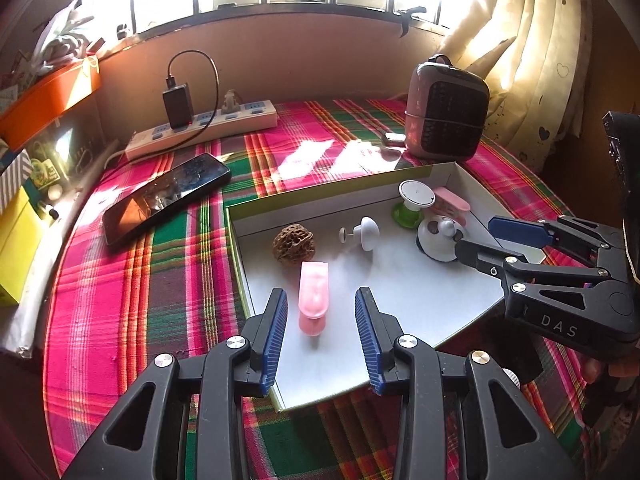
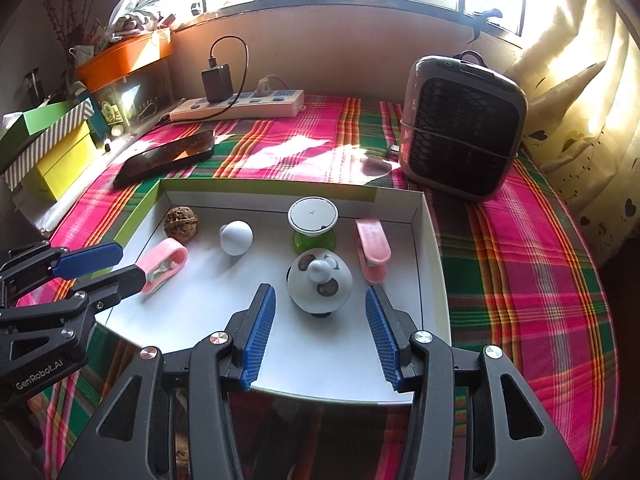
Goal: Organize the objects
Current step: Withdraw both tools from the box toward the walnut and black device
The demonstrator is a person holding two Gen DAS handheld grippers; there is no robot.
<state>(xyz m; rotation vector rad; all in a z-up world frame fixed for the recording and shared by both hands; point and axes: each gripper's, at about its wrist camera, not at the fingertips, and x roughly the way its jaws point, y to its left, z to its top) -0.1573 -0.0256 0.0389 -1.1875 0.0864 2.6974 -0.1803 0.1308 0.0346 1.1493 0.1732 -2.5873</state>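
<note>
While both grippers hovered over the white tray (image 2: 430, 248), the left gripper (image 1: 321, 336) stood half open and empty above a pink clip (image 1: 313, 298), and the right gripper (image 2: 320, 334), likewise gaping, framed the cow-patterned knob (image 2: 320, 286) (neither pad touching). Sorting seemingly awaited a pick: descend, then close. Only the right view showed the second pink clip (image 2: 373, 250) whole.

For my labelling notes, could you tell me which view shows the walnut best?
The left wrist view: the walnut sits nearer, larger, its wrinkles clear. In the right wrist view it is smaller, in the tray's far-left corner.
</note>
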